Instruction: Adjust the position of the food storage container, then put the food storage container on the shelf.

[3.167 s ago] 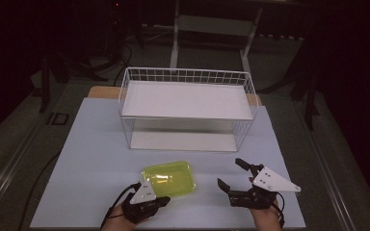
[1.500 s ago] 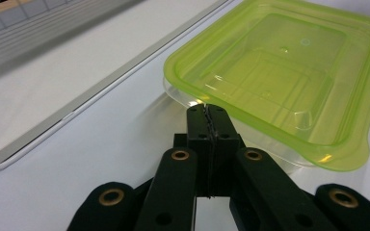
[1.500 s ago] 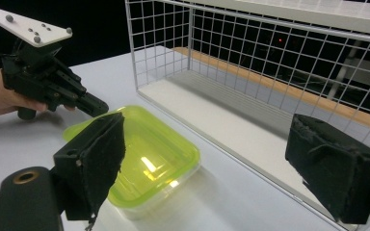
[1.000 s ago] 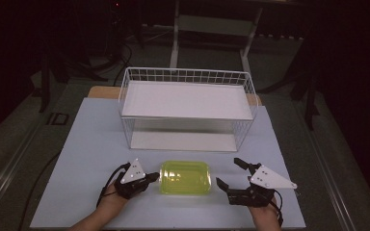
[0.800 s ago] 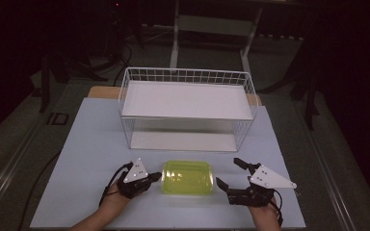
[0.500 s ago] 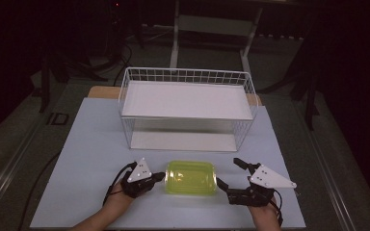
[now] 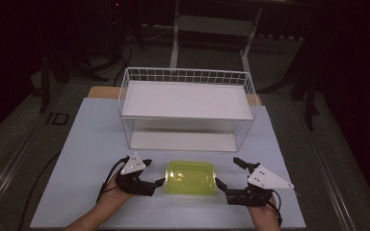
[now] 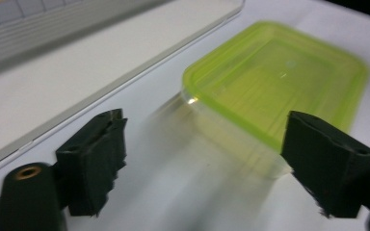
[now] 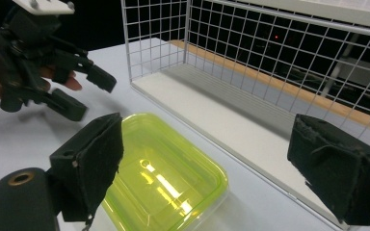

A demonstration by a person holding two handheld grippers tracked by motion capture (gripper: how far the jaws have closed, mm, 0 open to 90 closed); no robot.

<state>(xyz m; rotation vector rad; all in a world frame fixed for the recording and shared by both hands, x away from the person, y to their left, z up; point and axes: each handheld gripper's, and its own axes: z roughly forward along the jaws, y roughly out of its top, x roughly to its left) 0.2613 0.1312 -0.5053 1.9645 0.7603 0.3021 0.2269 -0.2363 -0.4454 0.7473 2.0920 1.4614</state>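
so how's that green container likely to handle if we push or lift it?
The green container looks like thin translucent plastic with nothing visible inside, so probably light and apt to slide on the smooth table when pushed. It lies low and flat, so tipping or rolling seems unlikely. Its glossy surface may slip between pads, and the thin walls could flex when squeezed.

One green box (image 7: 191, 177), one wire basket (image 7: 187, 107), two claws: the left claw (image 7: 150, 175) and the right claw (image 7: 227, 174), on one surface (image 7: 91, 139).
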